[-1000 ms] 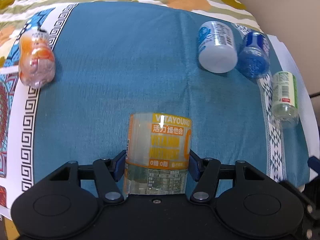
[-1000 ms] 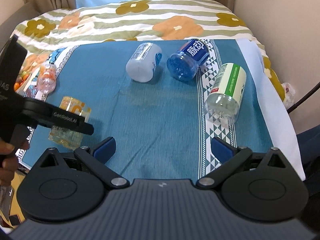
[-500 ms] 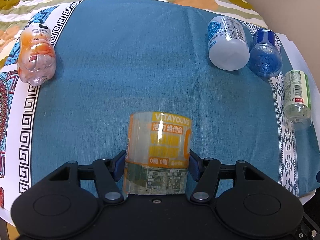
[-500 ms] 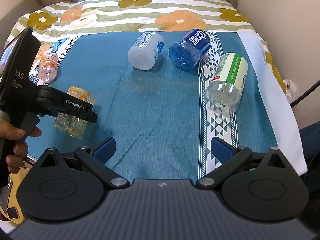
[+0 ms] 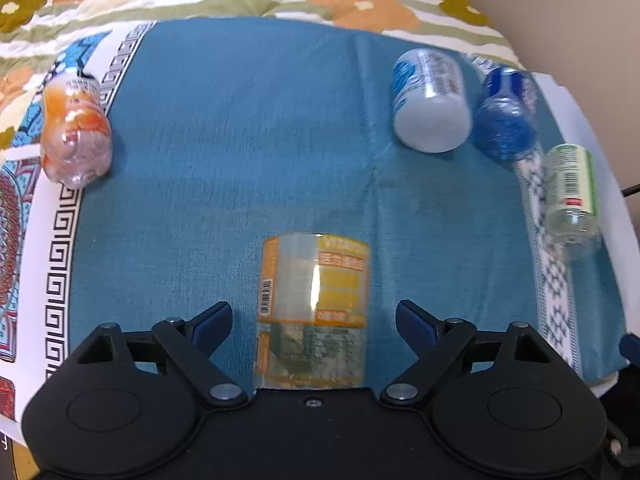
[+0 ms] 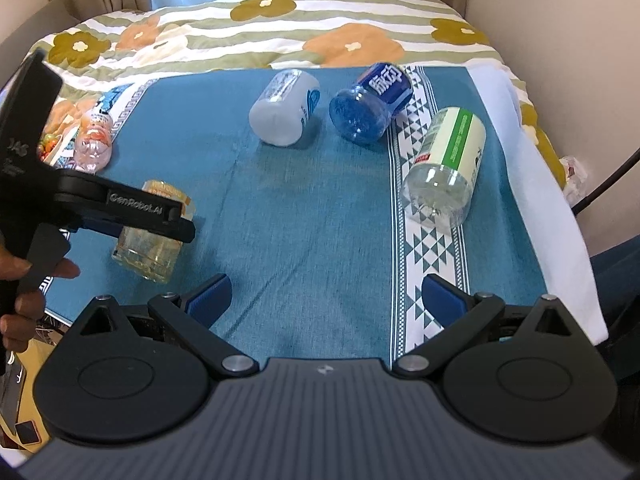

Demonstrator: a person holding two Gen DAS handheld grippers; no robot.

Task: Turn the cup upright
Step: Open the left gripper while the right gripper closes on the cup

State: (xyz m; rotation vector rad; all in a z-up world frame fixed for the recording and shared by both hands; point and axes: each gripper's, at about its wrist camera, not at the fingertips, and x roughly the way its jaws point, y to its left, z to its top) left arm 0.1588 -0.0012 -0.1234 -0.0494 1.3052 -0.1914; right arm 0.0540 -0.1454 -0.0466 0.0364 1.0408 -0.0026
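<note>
Straddling the orange-label cup (image 5: 314, 308) with left gripper (image 5: 314, 320) spread wide, pads clear of both sides. Standing on the blue cloth (image 5: 240, 152), long axis vertical. Right gripper (image 6: 326, 294) open too, empty, farther off.

Black gripper (image 5: 314, 314), blue pads (image 5: 414, 322), silver screws.

Left gripper (image 5: 314, 316) fingers spread; right gripper (image 6: 326, 294) fingers spread.
</note>
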